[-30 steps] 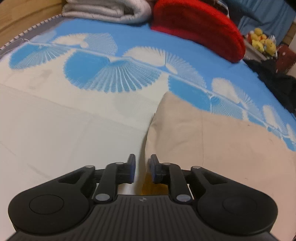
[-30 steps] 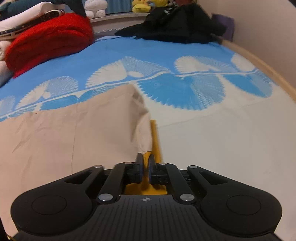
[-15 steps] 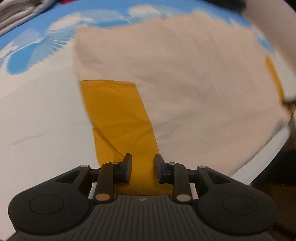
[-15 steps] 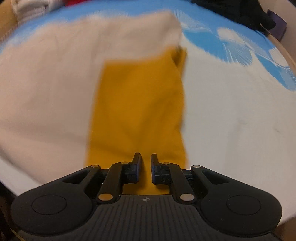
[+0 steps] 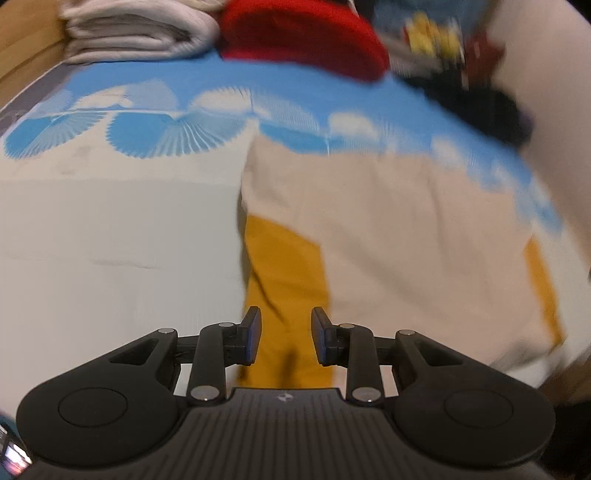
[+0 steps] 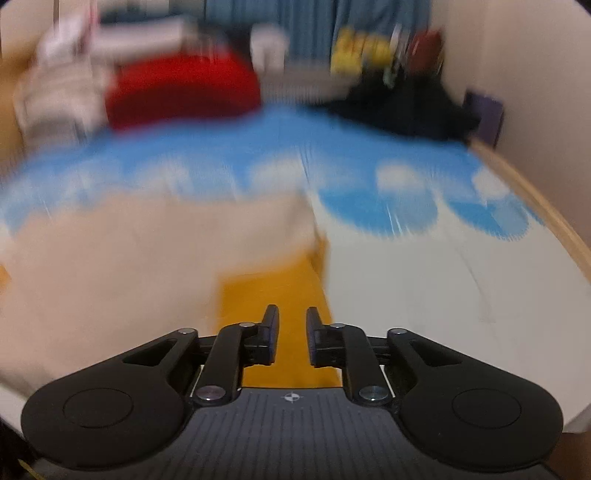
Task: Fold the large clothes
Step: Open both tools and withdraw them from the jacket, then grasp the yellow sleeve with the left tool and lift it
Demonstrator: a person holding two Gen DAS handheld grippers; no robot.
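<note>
Left wrist view: left gripper (image 5: 285,338) fingers have just been opening, part open, nothing gripped, above the beige-and-mustard garment (image 5: 388,251) lying flat on the bed (image 5: 110,240); blue fan-print sheet; folded white bedding (image 5: 136,27), red cushion (image 5: 303,33) beyond.

Right wrist view, blurred: right gripper (image 6: 291,338) fingers just opening, narrow gap, empty; garment (image 6: 129,266) below; wall (image 6: 517,55) right.

Blue-patterned bed (image 5: 92,229) (wooden frame) against beige wall (image 6: 517,74).
</note>
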